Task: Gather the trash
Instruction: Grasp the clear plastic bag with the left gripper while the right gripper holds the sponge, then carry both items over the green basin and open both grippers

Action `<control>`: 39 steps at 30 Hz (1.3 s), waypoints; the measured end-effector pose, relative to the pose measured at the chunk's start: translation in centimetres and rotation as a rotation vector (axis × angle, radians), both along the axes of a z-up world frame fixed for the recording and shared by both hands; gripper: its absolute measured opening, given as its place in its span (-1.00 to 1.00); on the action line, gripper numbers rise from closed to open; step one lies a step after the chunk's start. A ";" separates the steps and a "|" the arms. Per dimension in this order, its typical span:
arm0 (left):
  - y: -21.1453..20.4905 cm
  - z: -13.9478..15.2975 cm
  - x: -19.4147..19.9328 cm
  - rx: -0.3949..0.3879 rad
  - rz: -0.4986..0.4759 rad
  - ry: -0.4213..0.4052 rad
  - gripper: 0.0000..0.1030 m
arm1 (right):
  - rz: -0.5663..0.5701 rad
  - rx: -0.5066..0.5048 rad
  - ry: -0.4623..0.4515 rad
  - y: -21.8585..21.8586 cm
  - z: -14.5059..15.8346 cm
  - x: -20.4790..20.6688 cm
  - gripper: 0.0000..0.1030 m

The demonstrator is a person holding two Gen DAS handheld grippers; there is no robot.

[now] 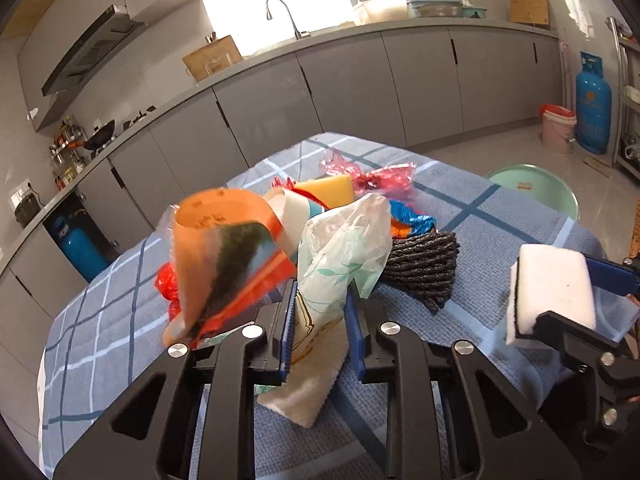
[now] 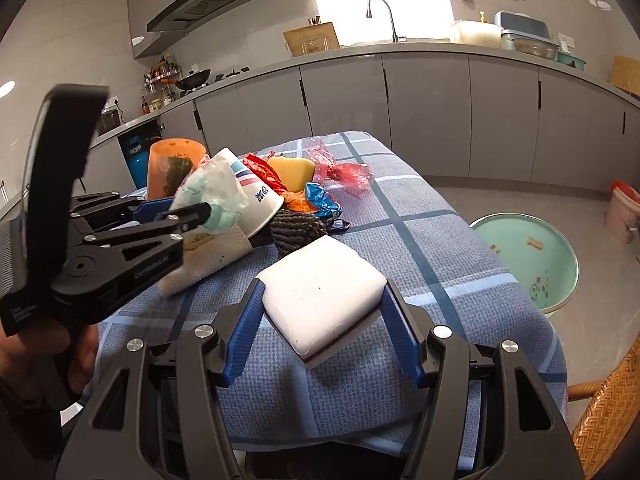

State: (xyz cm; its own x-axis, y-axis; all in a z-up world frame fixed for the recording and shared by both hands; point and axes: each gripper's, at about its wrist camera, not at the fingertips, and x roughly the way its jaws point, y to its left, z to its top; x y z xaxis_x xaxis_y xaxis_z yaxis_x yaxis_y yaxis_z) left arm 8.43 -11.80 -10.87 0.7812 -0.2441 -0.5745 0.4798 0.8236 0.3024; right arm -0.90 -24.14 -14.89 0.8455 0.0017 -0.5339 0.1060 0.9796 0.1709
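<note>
My left gripper [image 1: 322,300] is shut on a crumpled plastic wrapper with a teal leaf print [image 1: 340,252], held above the blue checked tablecloth [image 1: 120,312]; a white napkin hangs under it. It also shows in the right wrist view [image 2: 200,210] with the wrapper [image 2: 216,192]. My right gripper [image 2: 324,292] is shut on a white sponge block [image 2: 324,288], seen at the right in the left wrist view [image 1: 552,292]. A pile of trash lies beyond: orange snack bag [image 1: 228,256], paper cup [image 2: 256,200], yellow sponge [image 1: 332,192], pink wrapper [image 1: 380,178], blue foil [image 2: 322,202], dark rope coil [image 1: 424,268].
A mint-green basin [image 2: 528,256] stands on the floor right of the table, with a pink bucket [image 2: 624,212] and a blue gas cylinder [image 1: 594,108] further off. Grey kitchen cabinets [image 2: 424,116] run behind. A wicker chair [image 2: 608,412] is at the lower right.
</note>
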 end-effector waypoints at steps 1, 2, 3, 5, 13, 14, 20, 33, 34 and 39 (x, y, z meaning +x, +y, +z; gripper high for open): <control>0.1 0.3 -0.3 -0.007 -0.005 -0.006 -0.61 | -0.002 -0.002 -0.005 0.0 0.1 -0.1 0.16; 0.3 1.0 -0.8 -0.015 -0.011 -0.022 -0.61 | -0.006 -0.004 -0.012 0.0 0.3 -0.2 0.16; 0.5 1.6 -1.2 -0.022 -0.015 -0.034 -0.62 | -0.009 -0.006 -0.017 -0.1 0.5 -0.3 0.16; 0.6 2.7 -1.8 -0.045 -0.024 -0.050 -0.62 | -0.021 -0.008 -0.028 -0.3 0.8 -0.6 0.16; 0.3 7.4 -2.8 -0.144 -0.063 -0.102 -0.62 | -0.072 -0.008 -0.057 -2.2 2.4 -1.0 0.16; 0.2 7.7 -2.7 -0.151 -0.069 -0.101 -0.62 | -0.076 -0.008 -0.058 -2.4 2.5 -1.0 0.16; -1.9 8.9 -1.7 -0.168 -0.107 -0.096 -0.62 | -0.117 -0.020 -0.069 -4.9 3.4 -0.7 0.16; -10.1 8.7 0.4 -0.173 -0.224 -0.065 -0.62 | -0.237 -0.037 -0.051 -12.5 3.6 0.5 0.17; -10.9 8.5 0.7 -0.176 -0.231 -0.047 -0.62 | -0.248 -0.037 -0.048 -13.3 3.5 0.7 0.17; -14.5 7.7 2.2 -0.188 -0.266 0.016 -0.62 | -0.289 -0.030 -0.029 -16.6 2.9 1.6 0.18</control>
State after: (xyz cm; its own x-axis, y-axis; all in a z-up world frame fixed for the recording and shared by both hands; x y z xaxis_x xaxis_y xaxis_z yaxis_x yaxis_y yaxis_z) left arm 10.66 -26.30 -3.14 0.6674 -0.5412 -0.5116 0.6889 0.7095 0.1481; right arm 0.70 -40.77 -11.99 0.8238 -0.2569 -0.5053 0.3768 0.9141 0.1496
